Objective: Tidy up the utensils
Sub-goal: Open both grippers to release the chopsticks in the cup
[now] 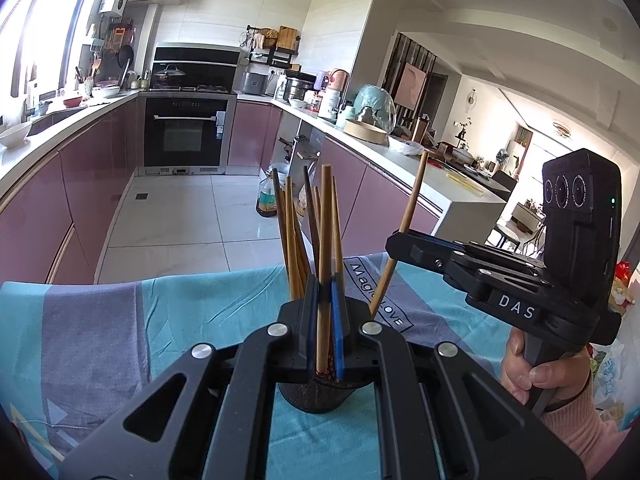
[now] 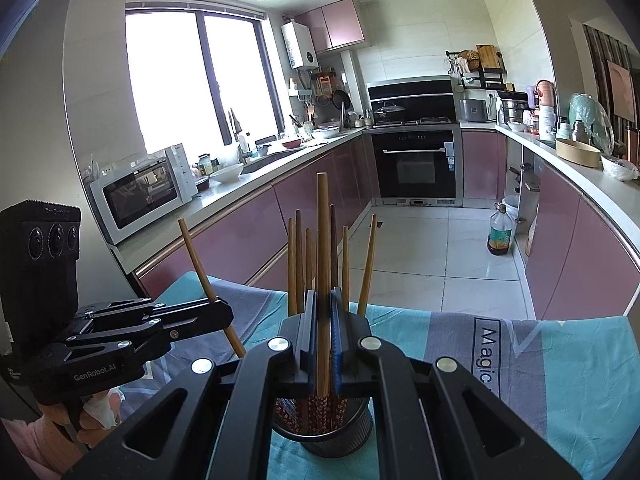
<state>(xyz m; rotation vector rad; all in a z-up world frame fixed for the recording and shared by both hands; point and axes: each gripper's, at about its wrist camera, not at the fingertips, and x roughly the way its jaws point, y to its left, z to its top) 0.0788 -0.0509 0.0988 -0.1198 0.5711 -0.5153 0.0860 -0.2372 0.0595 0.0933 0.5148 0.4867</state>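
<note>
A dark mesh holder (image 1: 314,394) (image 2: 324,438) stands on a blue and grey cloth and holds several wooden chopsticks (image 1: 294,236) (image 2: 298,256). My left gripper (image 1: 324,320) is shut on one upright chopstick (image 1: 325,240) right above the holder. My right gripper (image 2: 324,320) is shut on another chopstick (image 2: 322,248), also above the holder. In the left wrist view the right gripper (image 1: 394,246) shows at the right, pinching its slanted chopstick (image 1: 412,200). In the right wrist view the left gripper (image 2: 222,312) shows at the left with its chopstick (image 2: 200,264).
The cloth (image 1: 100,332) (image 2: 560,380) covers a table in a kitchen. Pink cabinets (image 1: 92,168) and counters with bowls and appliances line both sides. A microwave (image 2: 140,192) sits at the left, an oven (image 2: 416,164) at the back, an oil bottle (image 2: 500,232) on the floor.
</note>
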